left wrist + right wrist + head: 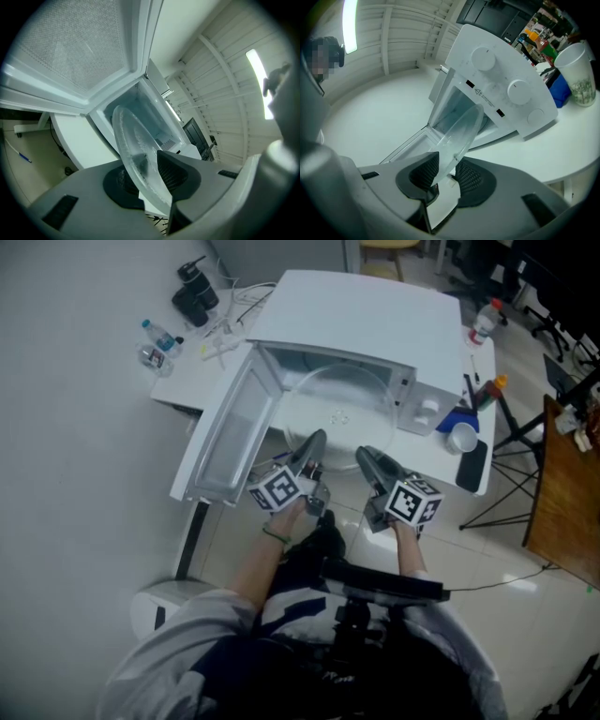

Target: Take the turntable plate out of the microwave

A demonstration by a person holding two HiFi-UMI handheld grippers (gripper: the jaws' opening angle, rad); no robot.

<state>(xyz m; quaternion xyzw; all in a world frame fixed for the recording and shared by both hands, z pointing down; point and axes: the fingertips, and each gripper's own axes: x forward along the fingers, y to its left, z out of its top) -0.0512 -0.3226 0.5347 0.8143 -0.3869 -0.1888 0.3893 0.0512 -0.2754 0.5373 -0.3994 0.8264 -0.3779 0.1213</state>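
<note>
Both my tongs are clamped on the glass turntable plate (339, 401). The left gripper (146, 174) has the near rim pinched between its ribbed pads. The right gripper (442, 172) bites the same rim a little further along, just to the left one's right. The plate reaches ahead of both tongs, and I judge its far part to be inside the mouth of the microwave (370, 320).

The hold is my worry: smooth glass, taken only by a thin edge. If one tong pulls harder than the other, the plate may twist between the pads and slide free. If I let the near rim dip or lift, the far rim could catch on the cavity's sill or roof. The open door (228, 442) stands just off my left tong, so a drift that way would knock glass against it.

Only the head view shows both grips at once with the door beside them, but it hides the pads. Each gripper view shows its own pads pressing the rim. The right one alone shows the panel with its knobs (518, 91) and the cup (577, 75) beyond it.
</note>
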